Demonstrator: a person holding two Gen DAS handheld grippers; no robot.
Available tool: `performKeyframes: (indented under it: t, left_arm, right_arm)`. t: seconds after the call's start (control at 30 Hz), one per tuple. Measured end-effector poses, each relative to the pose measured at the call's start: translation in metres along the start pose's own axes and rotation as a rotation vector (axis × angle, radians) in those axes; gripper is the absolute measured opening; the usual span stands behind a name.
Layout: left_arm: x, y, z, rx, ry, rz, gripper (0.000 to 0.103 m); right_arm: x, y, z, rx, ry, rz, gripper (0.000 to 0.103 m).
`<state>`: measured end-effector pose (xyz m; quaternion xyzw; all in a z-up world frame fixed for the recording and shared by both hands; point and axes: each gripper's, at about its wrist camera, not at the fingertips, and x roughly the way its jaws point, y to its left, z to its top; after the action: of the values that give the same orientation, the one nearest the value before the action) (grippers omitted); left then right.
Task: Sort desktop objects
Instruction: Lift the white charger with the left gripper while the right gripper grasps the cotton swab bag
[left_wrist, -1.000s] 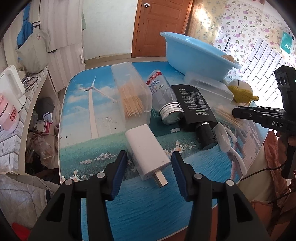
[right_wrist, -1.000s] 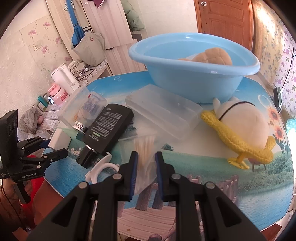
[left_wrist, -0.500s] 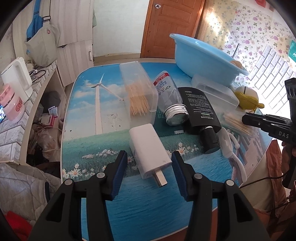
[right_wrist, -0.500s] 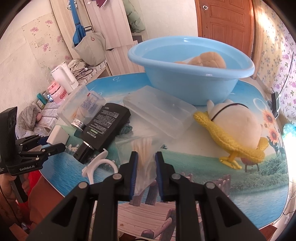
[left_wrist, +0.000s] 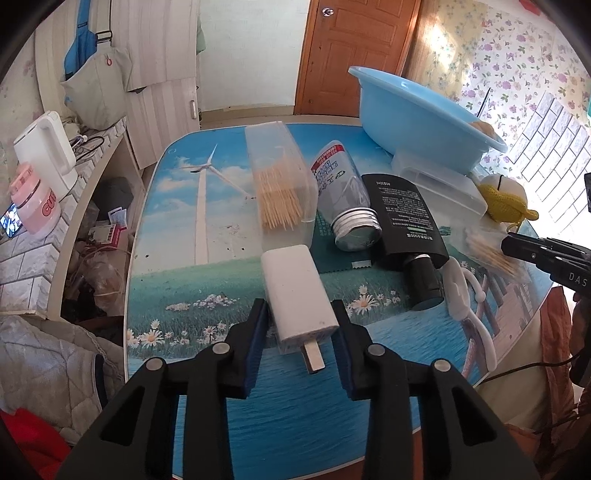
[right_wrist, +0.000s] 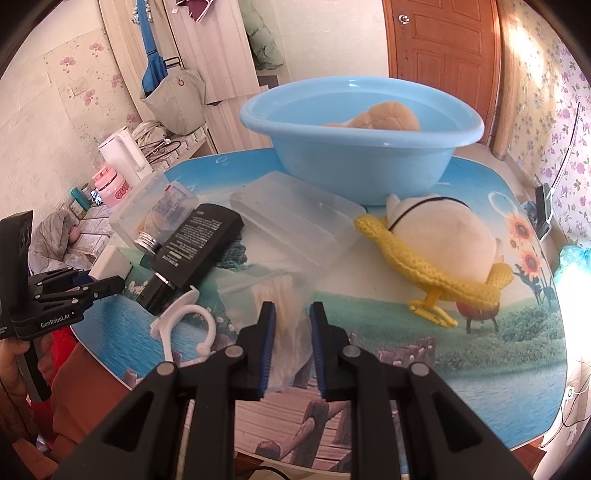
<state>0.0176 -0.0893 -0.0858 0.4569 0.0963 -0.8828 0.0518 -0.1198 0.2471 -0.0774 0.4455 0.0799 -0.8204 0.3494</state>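
Tabletop (left_wrist: 177, 295): printed with a landscape scene, crowded with things lying loose toward its far and right edges.
Blue basin (right_wrist: 362, 147): at the far right corner of the tabletop; a tan bread-like lump (right_wrist: 384, 116) is the only thing in it, so judging by this the sorting has barely begun.
Knitted yellow-and-white toy (right_wrist: 443, 240): on the tabletop just in front of the basin, near the right edge.
Clear flat box (right_wrist: 295, 221): lying closed against the foot of the basin.
Clear toothpick box (left_wrist: 280, 184): mid-tabletop, lying on its side, toothpicks heaped inside.
Black tube (left_wrist: 406, 221): lying flat, cap toward the near edge, beside a silver-capped bottle (left_wrist: 343, 195).
White charger (left_wrist: 295, 295): near the near edge, prong end pointing at the camera.
White plastic hook (right_wrist: 184, 317): loose, near the tube's cap.
Bag of toothpicks (right_wrist: 280, 306): clear, limp, near the near right edge.
Left tool (left_wrist: 299, 332): spread, its pads flanking the charger's prong end with a sliver of gap either side; not gripping yet.
Right tool (right_wrist: 291, 332): pads partly parted around the toothpick bag; whether they pinch the film I cannot tell.
Left to do: nearly everything; charger, bag, tube, bottle, boxes, hook and toy all lie unsorted.
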Motion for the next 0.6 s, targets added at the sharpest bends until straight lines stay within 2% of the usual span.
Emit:
performKeyframes:
  t: [0.27, 0.37, 0.43, 0.47, 0.5, 0.57, 0.6]
  left_arm:
    - [0.003, -0.005, 0.004, 0.021, 0.011, 0.032, 0.033]
    - [0.005, -0.005, 0.006, 0.019, 0.007, 0.053, 0.036]
    - [0.007, -0.005, 0.007, 0.017, 0.008, 0.070, 0.048]
    - [0.009, -0.006, 0.007, 0.020, 0.016, 0.079, 0.061]
    - [0.010, -0.006, 0.007, 0.024, 0.020, 0.084, 0.069]
    - [0.011, -0.008, 0.006, 0.032, 0.019, 0.090, 0.074]
    - [0.012, -0.009, 0.006, 0.033, 0.022, 0.090, 0.084]
  right_arm:
    - [0.001, -0.004, -0.004, 0.011, 0.004, 0.011, 0.019]
    - [-0.001, 0.003, -0.004, -0.030, -0.006, -0.023, 0.019]
    - [-0.002, 0.006, -0.004, -0.055, -0.009, -0.041, 0.019]
    - [-0.001, 0.007, -0.004, -0.059, -0.008, -0.041, 0.020]
    - [-0.002, 0.007, -0.005, -0.055, -0.011, -0.033, 0.020]
    - [-0.002, 0.004, -0.006, -0.041, -0.017, -0.001, 0.021]
    - [-0.002, 0.004, -0.006, -0.039, -0.016, 0.001, 0.021]
